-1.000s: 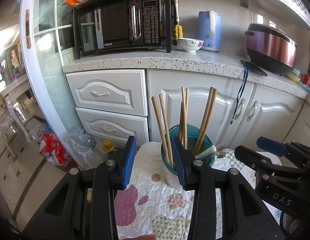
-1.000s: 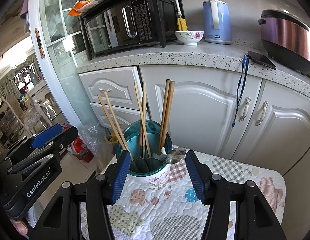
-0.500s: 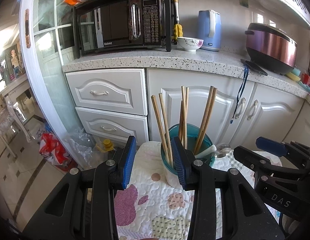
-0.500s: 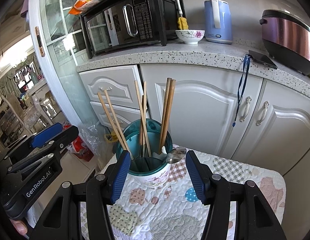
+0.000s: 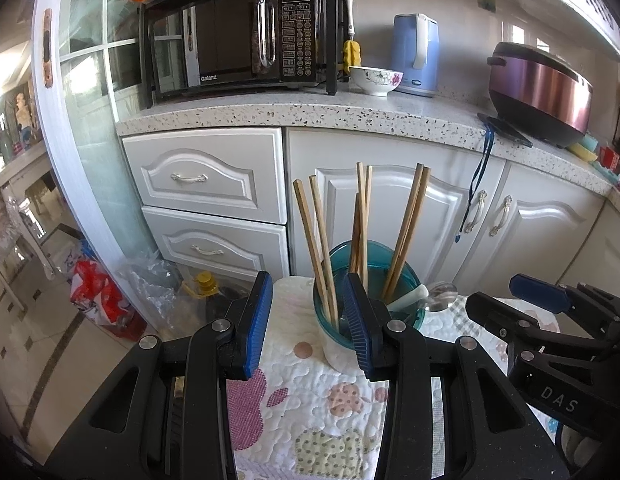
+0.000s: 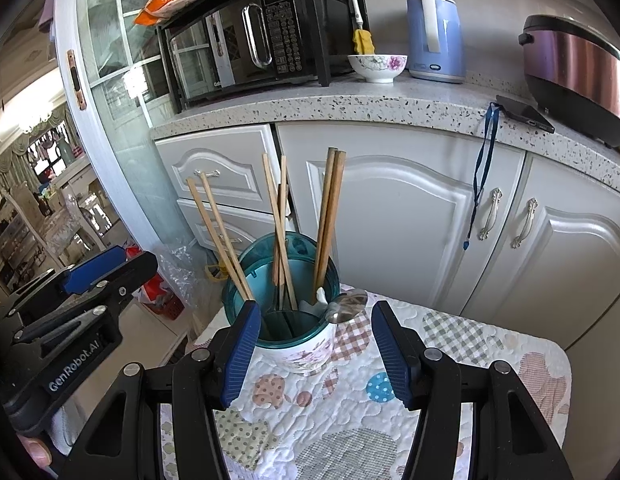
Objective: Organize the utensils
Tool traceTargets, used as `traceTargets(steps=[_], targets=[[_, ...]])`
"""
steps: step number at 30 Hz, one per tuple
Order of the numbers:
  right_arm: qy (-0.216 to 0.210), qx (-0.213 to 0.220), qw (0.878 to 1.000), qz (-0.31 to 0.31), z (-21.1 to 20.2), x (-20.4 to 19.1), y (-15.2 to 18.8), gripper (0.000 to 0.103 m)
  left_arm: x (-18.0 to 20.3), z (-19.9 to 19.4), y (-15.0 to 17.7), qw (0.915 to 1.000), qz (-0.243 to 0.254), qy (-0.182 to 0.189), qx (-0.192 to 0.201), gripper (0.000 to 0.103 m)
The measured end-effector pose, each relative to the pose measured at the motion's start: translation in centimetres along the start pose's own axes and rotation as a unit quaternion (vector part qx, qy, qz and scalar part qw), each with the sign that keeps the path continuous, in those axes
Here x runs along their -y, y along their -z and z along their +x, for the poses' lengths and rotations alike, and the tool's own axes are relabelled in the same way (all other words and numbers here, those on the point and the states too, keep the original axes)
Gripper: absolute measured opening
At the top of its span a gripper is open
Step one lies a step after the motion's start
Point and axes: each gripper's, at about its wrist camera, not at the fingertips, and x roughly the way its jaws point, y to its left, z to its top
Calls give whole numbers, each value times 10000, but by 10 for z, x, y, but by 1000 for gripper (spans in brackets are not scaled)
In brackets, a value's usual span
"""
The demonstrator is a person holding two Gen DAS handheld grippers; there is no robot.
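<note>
A teal-lined utensil holder (image 5: 340, 252) (image 6: 293, 340) with a white floral outside stands on a quilted patchwork cloth (image 5: 310, 400) (image 6: 350, 420). Several wooden chopsticks (image 5: 362, 208) (image 6: 330, 208) stand in it in pairs, leaning apart. A white spoon (image 5: 408, 300) and a metal spoon (image 6: 348, 306) rest at its right rim. My left gripper (image 5: 310, 324) is open just left of the holder and short of it, over the cloth. My right gripper (image 6: 316, 354) is open in front of the holder, which shows between its blue pads (image 6: 241, 352) untouched.
Behind stands a white cabinet front under a speckled counter (image 5: 350, 112) with a microwave (image 5: 237, 36), flowered bowl (image 5: 376, 78), blue kettle (image 5: 416, 56) and rice cooker (image 5: 538, 88). A phone's blue lanyard (image 6: 480, 184) hangs over the edge. Bags and a bottle (image 5: 205, 292) lie on the floor to the left.
</note>
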Motion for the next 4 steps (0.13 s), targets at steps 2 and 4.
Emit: traceTargets(steps=[2, 4], targets=[[37, 6, 10000, 46, 2, 8, 4, 56, -1, 1, 1, 10000, 7, 42, 28, 36], [155, -32, 9998, 122, 5, 21, 12, 61, -3, 3, 2, 10000, -5, 70, 26, 36]])
